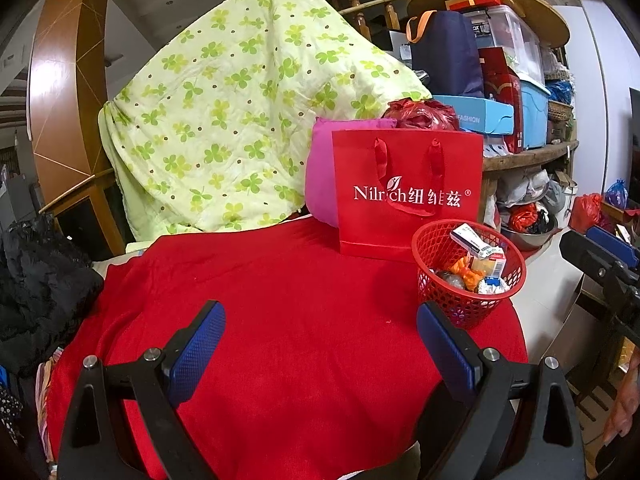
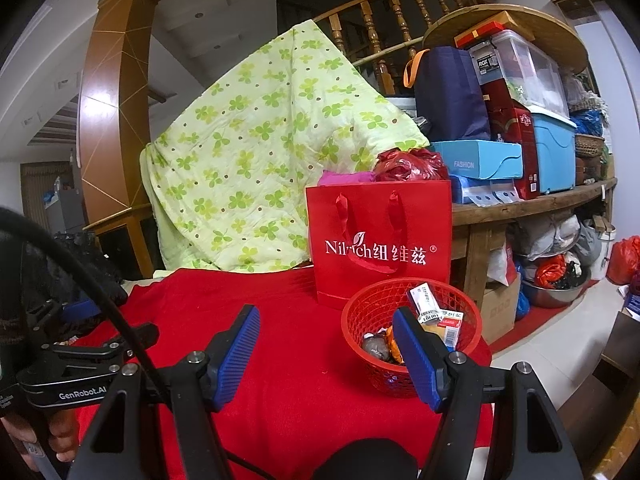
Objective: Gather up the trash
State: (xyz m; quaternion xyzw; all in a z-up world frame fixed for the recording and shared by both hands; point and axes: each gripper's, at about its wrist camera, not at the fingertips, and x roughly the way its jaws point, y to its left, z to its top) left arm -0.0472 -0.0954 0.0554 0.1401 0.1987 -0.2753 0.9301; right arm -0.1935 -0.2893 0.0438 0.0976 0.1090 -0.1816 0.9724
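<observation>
While both grippers hover with jaws spread and empty, the red basket (image 2: 412, 336) of trash sits ahead-right — nearer the right gripper (image 2: 326, 354) than the left gripper (image 1: 320, 352).

The left gripper (image 1: 318, 344) and the right gripper (image 2: 326, 350) look alike: black angular plastic arms with triangular cut-outs, round silver screws at the joints, and blue textured pads (image 1: 196, 350) on the fingers. In the right wrist view, the left gripper's body reads "GenRobot.AI", a black cable (image 2: 100, 296) arcs over it, and bare fingers show beneath.
</observation>
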